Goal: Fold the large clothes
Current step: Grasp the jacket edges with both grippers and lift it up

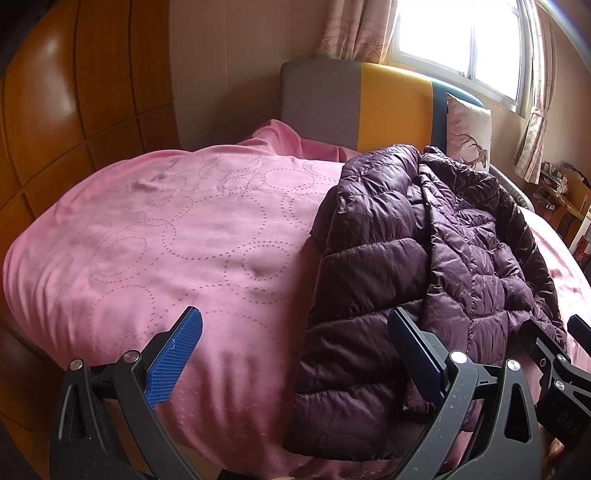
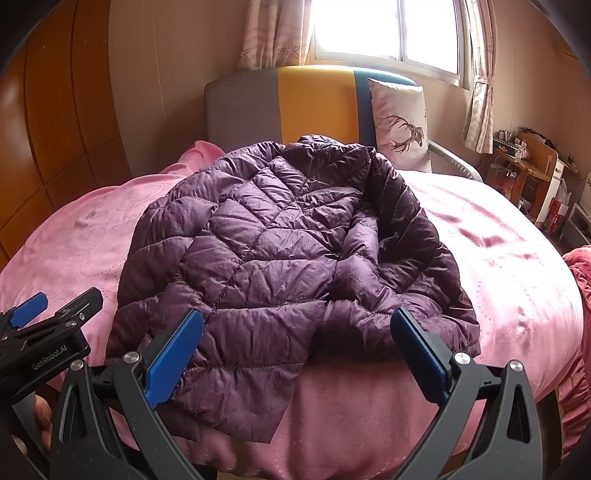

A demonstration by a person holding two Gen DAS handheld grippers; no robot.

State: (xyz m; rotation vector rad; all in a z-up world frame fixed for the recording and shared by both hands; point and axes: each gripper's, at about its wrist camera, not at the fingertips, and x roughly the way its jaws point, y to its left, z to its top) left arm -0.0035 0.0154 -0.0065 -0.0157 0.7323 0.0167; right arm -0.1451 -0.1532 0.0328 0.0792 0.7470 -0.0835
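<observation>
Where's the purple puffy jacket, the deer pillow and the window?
purple jacket point(image 2: 280, 258), right wrist view, middle of its quilted back
deer pillow point(image 2: 400, 125), right wrist view, its printed front
window point(image 2: 384, 26), right wrist view, bright pane

I am looking into a home bedroom, pink-covered bed point(image 2: 480, 258) ahead of my tool, headboard point(image 2: 314, 103), pillow point(image 2: 400, 122), curtained window point(image 2: 388, 29) beyond.

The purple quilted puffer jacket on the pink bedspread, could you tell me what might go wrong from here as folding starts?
1. The purple quilted puffer jacket has its near hem draped over the edge of the pink bedspread; a pull towards the person could drag it off.
2. Its shiny padded shell looks slippery and thick, so the open right gripper may lose its grip.
3. The open left gripper sits close beside the right one, so they could collide.
</observation>
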